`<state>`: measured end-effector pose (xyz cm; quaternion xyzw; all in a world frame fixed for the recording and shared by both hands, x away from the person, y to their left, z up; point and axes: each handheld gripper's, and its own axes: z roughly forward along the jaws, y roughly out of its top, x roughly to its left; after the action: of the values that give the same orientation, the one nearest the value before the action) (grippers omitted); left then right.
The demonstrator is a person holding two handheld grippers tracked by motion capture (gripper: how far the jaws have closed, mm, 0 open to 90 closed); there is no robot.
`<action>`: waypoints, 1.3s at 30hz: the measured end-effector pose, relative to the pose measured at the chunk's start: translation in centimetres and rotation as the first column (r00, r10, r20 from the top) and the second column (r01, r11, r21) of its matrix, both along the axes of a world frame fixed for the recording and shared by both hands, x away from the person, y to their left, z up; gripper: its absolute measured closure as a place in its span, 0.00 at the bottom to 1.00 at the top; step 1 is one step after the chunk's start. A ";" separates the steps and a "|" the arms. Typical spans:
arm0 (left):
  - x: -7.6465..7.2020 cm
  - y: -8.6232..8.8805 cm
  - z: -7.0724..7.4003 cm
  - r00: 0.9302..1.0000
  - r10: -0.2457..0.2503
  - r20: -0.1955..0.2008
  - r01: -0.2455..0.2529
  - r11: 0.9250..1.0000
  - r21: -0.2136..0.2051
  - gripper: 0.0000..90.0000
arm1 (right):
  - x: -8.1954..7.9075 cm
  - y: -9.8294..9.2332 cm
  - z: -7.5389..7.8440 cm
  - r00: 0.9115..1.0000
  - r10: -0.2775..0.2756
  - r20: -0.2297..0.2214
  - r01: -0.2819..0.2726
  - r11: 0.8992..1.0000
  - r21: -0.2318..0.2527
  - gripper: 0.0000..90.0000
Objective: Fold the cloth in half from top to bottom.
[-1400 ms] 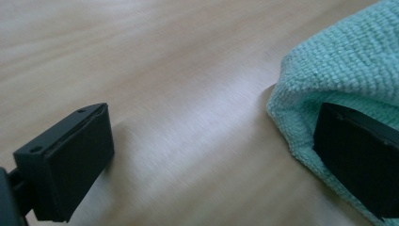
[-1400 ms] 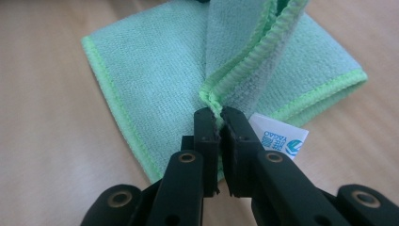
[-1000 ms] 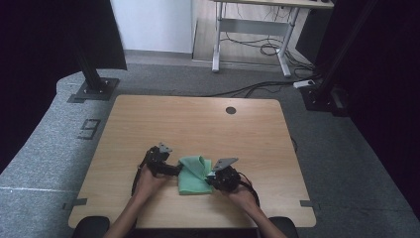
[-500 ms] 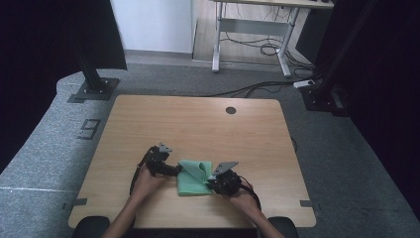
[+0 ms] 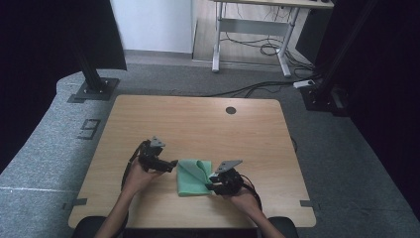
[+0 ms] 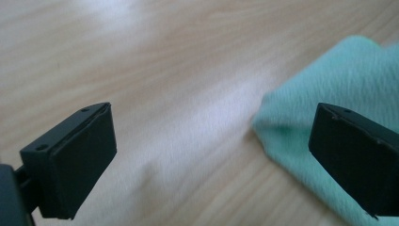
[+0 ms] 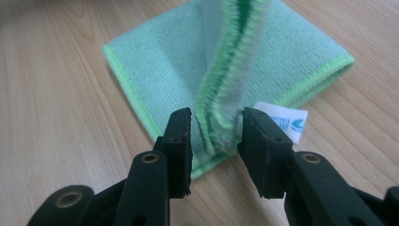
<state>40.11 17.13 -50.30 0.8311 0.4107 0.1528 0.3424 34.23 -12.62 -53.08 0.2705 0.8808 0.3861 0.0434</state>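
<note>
Wooden table (image 5: 198,119): folded green microfibre cloth (image 5: 193,177) between both grippers; right gripper (image 7: 215,136) jaws just opening, loosely straddling its raised fold; left gripper (image 6: 207,155) wide open, empty, cloth's corner rightward.

In the left gripper view we find the green cloth (image 6: 339,84) cut off by the right edge and partly behind one of the fingers (image 6: 357,160). The small print on its white tag (image 7: 282,120) escapes us.

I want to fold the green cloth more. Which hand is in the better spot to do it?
Probably the right hand-held gripper: the raised fold of the green cloth stands between its jaws, which have just been opening. The left hand-held gripper is open over bare table, beside the cloth.
</note>
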 end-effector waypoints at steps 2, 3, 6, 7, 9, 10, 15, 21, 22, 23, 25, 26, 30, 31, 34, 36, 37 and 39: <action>0.6 -0.4 0.4 1.000 0.003 0.018 -0.003 1.000 0.006 0.02 | -0.1 -0.3 0.0 1.000 -0.002 -0.001 0.002 1.000 -0.004 0.67; 0.9 -0.7 0.7 1.000 0.007 0.027 -0.007 1.000 0.007 0.02 | -0.2 -0.4 0.0 1.000 -0.005 -0.004 0.005 1.000 -0.004 0.66; 1.7 -1.5 1.4 0.999 0.000 0.047 -0.001 1.000 0.011 0.02 | -0.3 -1.0 0.1 1.000 -0.011 -0.002 0.011 1.000 0.004 0.64; 2.0 -1.7 1.5 0.999 -0.005 0.053 0.004 1.000 0.010 0.02 | -0.4 -1.2 0.1 1.000 -0.015 -0.002 0.015 1.000 0.007 0.63; 2.5 -2.3 1.8 0.998 -0.018 0.056 0.018 1.000 0.003 0.02 | -0.4 -1.7 0.2 1.000 -0.021 0.003 0.021 1.000 0.011 0.61; 2.7 -2.6 1.9 0.998 -0.025 0.055 0.025 1.000 0.001 0.02 | -0.4 -1.9 0.2 1.000 -0.025 0.005 0.025 1.000 0.012 0.59; 3.6 -4.1 1.5 0.997 -0.067 0.035 0.067 0.998 0.007 0.02 | -0.2 -3.1 0.5 0.998 -0.056 0.013 0.056 0.998 0.017 0.53; 2.8 -4.3 0.8 0.992 -0.122 -0.002 0.122 0.992 0.013 0.02 | 0.1 -4.2 0.8 0.996 -0.088 0.019 0.088 0.996 0.027 0.48; 2.5 -4.2 0.7 0.991 -0.130 -0.004 0.130 0.991 0.006 0.02 | 0.2 -4.3 0.8 0.995 -0.095 0.022 0.094 0.995 0.027 0.47; 2.1 -4.1 0.6 0.990 -0.141 -0.006 0.141 0.990 0.004 0.02 | 0.3 -4.4 0.8 0.995 -0.100 0.023 0.099 0.995 0.027 0.47; 1.4 -3.8 0.5 0.987 -0.159 -0.013 0.159 0.987 -0.004 0.02 | 0.4 -4.5 0.9 0.994 -0.109 0.025 0.108 0.994 0.032 0.46; 1.1 -3.7 0.5 0.986 -0.163 -0.017 0.163 0.987 -0.013 0.02 | 0.5 -4.5 0.9 0.993 -0.114 0.025 0.113 0.993 0.034 0.45; -0.4 -3.1 -0.1 0.983 -0.181 -0.029 0.181 0.983 -0.019 0.02 | 0.9 -4.3 1.2 0.991 -0.133 0.028 0.132 0.990 0.048 0.42; -0.7 -2.9 -0.3 0.982 -0.185 -0.033 0.184 0.983 -0.020 0.02 | 1.0 -4.1 1.2 0.990 -0.138 0.025 0.136 0.989 0.056 0.41; -1.7 -2.6 -0.9 0.981 -0.189 -0.041 0.188 0.982 -0.021 0.02 | 1.4 -3.5 1.4 0.989 -0.143 0.025 0.141 0.987 0.074 0.38; -2.2 -2.4 -1.3 0.981 -0.189 -0.044 0.188 0.982 -0.017 0.02 | 1.6 -2.9 1.5 0.990 -0.141 0.030 0.138 0.987 0.080 0.35; -2.5 -2.4 -1.5 0.981 -0.187 -0.044 0.187 0.982 -0.012 0.02 | 1.6 -2.5 1.4 0.990 -0.138 0.029 0.135 0.988 0.080 0.34; -3.0 -2.3 -1.9 0.982 -0.182 -0.044 0.182 0.983 -0.004 0.02 | 1.7 -1.7 1.3 0.990 -0.133 0.034 0.131 0.989 0.070 0.31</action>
<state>37.07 14.87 -52.22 0.8683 0.3405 0.1024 0.3458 35.98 -14.35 -51.81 0.3222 0.8465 0.4169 0.0766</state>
